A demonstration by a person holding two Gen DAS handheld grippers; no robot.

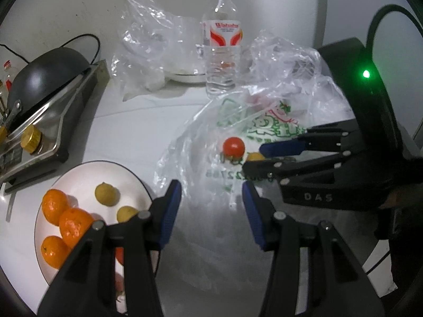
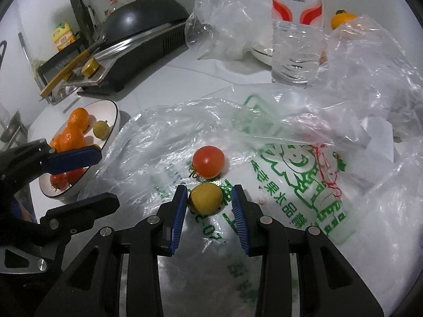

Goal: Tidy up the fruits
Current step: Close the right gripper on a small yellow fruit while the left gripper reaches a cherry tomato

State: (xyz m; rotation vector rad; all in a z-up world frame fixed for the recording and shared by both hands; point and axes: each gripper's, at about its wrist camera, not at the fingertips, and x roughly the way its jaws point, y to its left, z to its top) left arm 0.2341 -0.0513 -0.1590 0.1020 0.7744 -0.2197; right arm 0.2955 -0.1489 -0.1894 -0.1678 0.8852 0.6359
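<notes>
A small yellow fruit (image 2: pixel 206 198) lies on a printed plastic bag (image 2: pixel 285 185), with a red tomato (image 2: pixel 208 161) just behind it. My right gripper (image 2: pixel 208 200) straddles the yellow fruit. Its left pad is at the skin and a gap shows at the right pad, so it is open. In the left wrist view the right gripper (image 1: pixel 251 158) reaches in from the right around the yellow fruit (image 1: pixel 255 156), beside the tomato (image 1: pixel 233 146). My left gripper (image 1: pixel 211 206) stands open over the bag, nothing between its pads, next to the white plate (image 1: pixel 79 174) of oranges (image 1: pixel 54 206) and yellow fruits (image 1: pixel 107 194).
A water bottle (image 1: pixel 222 52) stands behind the bag, with crumpled clear bags (image 1: pixel 148 39) and a white dish (image 1: pixel 185 76) around it. A stove with a dark wok (image 1: pixel 45 79) fills the far left. Another orange fruit (image 2: pixel 342 18) sits at the back right.
</notes>
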